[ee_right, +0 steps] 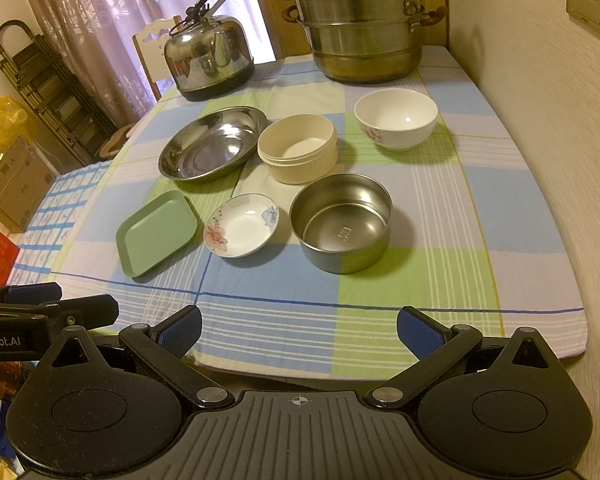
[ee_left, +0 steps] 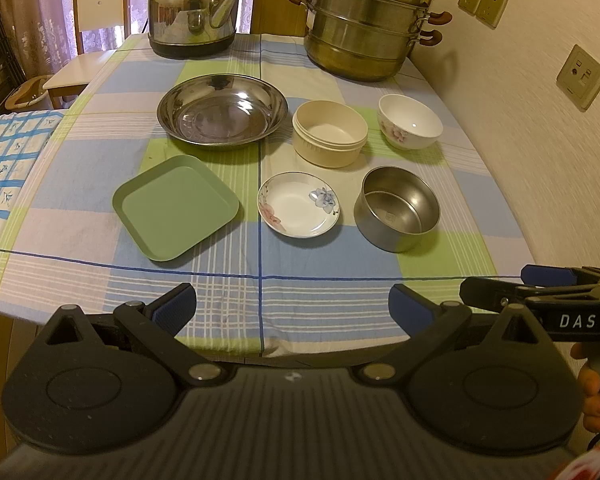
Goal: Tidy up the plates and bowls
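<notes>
On the checked tablecloth lie a green square plate (ee_left: pixel 175 207) (ee_right: pixel 156 233), a small flowered saucer (ee_left: pixel 298 204) (ee_right: pixel 241 225), a steel bowl (ee_left: pixel 397 208) (ee_right: pixel 341 227), a cream round bowl (ee_left: pixel 329 133) (ee_right: pixel 298 149), a white flowered bowl (ee_left: pixel 410 121) (ee_right: pixel 396 118) and a wide steel dish (ee_left: pixel 222 109) (ee_right: pixel 212 143). My left gripper (ee_left: pixel 292 306) is open and empty above the table's near edge. My right gripper (ee_right: pixel 298 330) is open and empty, also at the near edge, right of the left one.
A steel kettle (ee_left: pixel 192 8) (ee_right: pixel 210 58) and a stacked steamer pot (ee_left: pixel 366 20) (ee_right: pixel 362 20) stand at the table's far end. A wall (ee_left: pixel 540 120) runs along the right side. A chair (ee_left: pixel 88 40) stands at far left.
</notes>
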The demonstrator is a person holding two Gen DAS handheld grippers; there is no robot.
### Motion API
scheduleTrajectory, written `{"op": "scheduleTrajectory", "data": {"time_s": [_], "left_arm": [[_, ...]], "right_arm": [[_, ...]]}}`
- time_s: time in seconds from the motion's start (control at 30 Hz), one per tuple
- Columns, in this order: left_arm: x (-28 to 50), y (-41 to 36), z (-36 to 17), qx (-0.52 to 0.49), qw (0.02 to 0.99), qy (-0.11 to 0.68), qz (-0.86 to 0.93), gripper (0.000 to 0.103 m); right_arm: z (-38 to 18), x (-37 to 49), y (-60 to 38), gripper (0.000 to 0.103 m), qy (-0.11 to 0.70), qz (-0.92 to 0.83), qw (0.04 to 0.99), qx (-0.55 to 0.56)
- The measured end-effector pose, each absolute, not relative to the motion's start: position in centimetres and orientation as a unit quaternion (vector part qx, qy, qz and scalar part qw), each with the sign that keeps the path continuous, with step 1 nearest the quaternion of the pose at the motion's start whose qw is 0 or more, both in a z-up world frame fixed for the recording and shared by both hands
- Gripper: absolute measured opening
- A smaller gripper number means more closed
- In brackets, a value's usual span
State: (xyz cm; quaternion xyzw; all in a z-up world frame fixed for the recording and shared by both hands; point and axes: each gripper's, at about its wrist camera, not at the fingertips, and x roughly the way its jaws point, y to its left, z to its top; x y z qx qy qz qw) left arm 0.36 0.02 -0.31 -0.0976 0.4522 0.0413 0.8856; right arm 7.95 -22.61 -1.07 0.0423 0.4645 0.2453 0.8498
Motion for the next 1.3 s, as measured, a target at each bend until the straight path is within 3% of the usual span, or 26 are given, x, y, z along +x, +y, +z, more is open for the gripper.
{"op": "scheduleTrajectory", "data": {"time_s": [1.3], "left_arm": [[1.4,0.5,-0.1,-0.107,0.881,0.456,0.065,0.102]], "right_arm": [[-1.9,9.7,-22.3,0.103,0.469,0.265,0.841,0.046]]}}
